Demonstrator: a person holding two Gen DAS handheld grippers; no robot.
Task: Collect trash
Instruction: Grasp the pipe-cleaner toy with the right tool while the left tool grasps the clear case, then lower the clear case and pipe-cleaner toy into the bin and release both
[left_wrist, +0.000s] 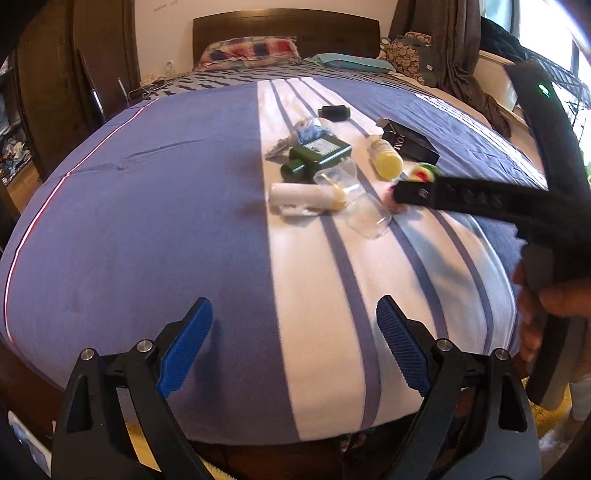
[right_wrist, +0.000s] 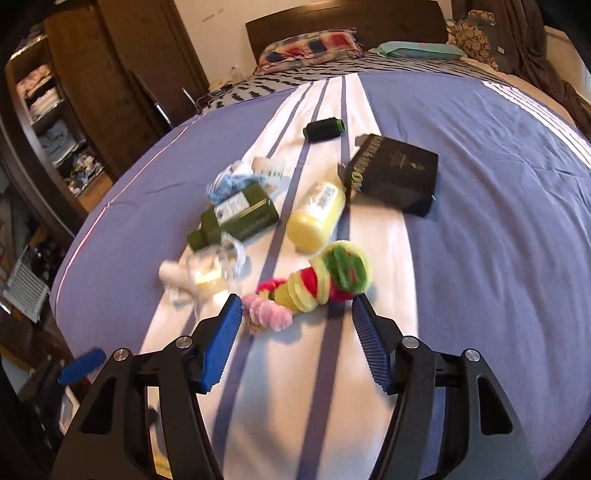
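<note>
Left tool (left_wrist: 294, 325) empty; fuzzy toy (right_wrist: 317, 284) clearest right-wrist.

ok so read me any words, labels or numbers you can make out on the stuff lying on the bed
"OM": partial pale letters on the black box; the rest is unreadable.
Green bottle: pale label, print too small and blurred.
Yellow bottle: label print blurred.
Nothing else carries readable text.

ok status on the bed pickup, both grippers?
Left gripper open, empty, short of the pile. Right gripper open over the fuzzy caterpillar toy, not gripping. Yellow bottle and clear plastic close by.
</note>
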